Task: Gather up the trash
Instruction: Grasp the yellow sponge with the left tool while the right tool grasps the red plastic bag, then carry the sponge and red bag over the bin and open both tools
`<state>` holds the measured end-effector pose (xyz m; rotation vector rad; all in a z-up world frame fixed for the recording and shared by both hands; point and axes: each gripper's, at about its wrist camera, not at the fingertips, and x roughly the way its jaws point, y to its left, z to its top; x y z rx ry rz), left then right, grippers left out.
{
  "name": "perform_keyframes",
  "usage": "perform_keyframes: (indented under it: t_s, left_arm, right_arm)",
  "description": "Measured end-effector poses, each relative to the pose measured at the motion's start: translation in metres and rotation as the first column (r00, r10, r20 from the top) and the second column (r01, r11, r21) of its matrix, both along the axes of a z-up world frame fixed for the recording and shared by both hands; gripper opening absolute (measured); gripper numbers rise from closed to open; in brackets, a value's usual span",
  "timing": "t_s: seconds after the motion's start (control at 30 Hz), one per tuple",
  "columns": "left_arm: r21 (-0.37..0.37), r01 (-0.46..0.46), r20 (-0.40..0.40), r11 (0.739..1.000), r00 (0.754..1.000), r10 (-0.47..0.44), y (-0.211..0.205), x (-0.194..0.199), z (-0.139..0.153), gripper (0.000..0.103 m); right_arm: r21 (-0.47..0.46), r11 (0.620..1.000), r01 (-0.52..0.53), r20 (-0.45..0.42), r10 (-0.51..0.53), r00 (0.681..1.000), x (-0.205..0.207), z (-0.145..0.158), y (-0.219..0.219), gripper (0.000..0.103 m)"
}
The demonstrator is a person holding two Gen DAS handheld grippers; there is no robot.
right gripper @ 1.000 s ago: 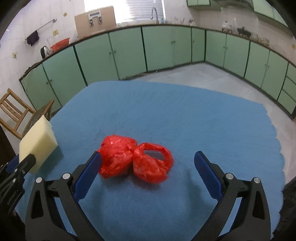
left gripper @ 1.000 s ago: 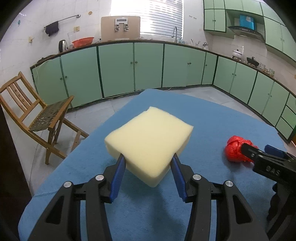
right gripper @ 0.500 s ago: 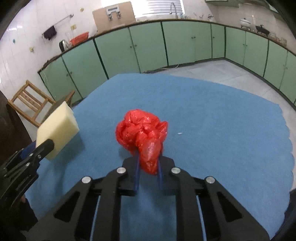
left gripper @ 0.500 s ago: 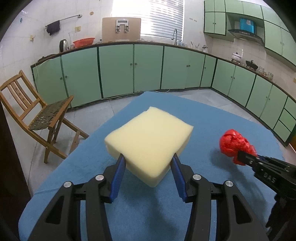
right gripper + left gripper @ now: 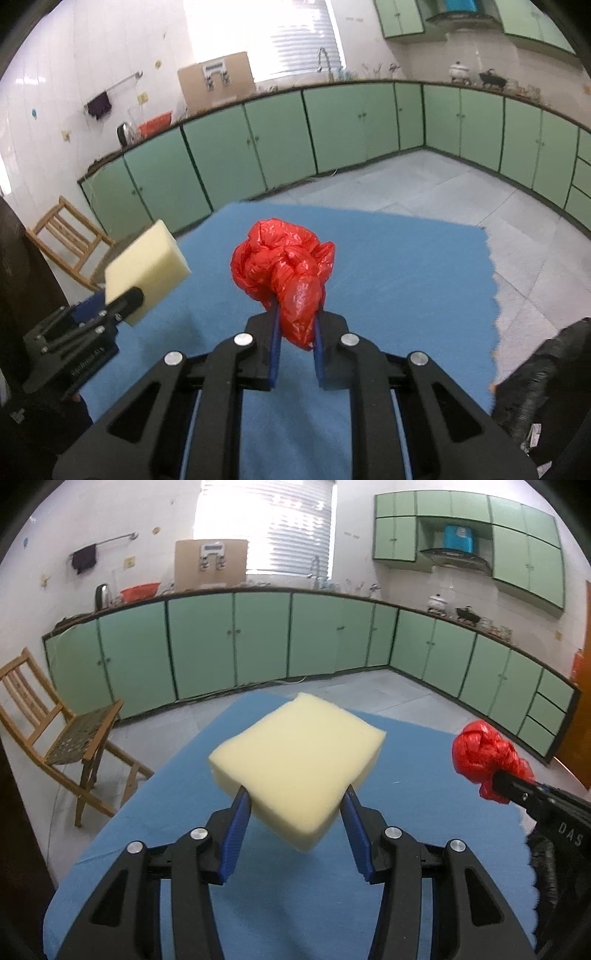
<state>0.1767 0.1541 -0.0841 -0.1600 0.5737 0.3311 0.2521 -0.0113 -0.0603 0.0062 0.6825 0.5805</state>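
My left gripper [image 5: 295,805] is clamped on one pale yellow foam block [image 5: 299,760], held clear above the cloth. My right gripper [image 5: 295,325] is pinched tight on one crumpled red plastic bag [image 5: 284,266], also lifted. One blue cloth [image 5: 406,266] covers the table. I count one wooden chair [image 5: 48,731] on the tiled kitchen floor; green cabinets [image 5: 229,642] line the walls.
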Motion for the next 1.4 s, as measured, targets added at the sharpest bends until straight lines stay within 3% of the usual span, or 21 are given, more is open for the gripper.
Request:
perform_keyframes:
  t_s: [0.3, 0.57, 1.1, 1.4]
  left_arm:
    - [-0.005, 0.109, 0.059, 0.994, 0.992, -0.109, -0.052, -0.015, 0.033, 0.049]
    - [-0.016, 0.211, 0.081, 0.977, 0.975, -0.209, -0.106, -0.024, 0.049, 0.049]
    - [0.002, 0.417, 0.103, 0.909, 0.904, -0.415, -0.220, -0.025, 0.065, 0.049]
    - [0.006, 0.500, 0.108, 0.866, 0.861, -0.497, -0.266, -0.026, 0.067, 0.049]
  right_arm:
    - [0.030, 0.998, 0.056, 0.067, -0.058, 0.996, -0.032, 0.036, -0.062, 0.013]
    - [0.010, 0.994, 0.107, 0.092, -0.108, 0.990, -0.055, 0.046, -0.108, 0.013]
    - [0.026, 0.950, 0.311, 0.141, -0.312, 0.940, -0.097, 0.057, -0.240, 0.014]
    - [0.025, 0.918, 0.395, 0.155, -0.394, 0.906, -0.114, 0.055, -0.293, 0.014]
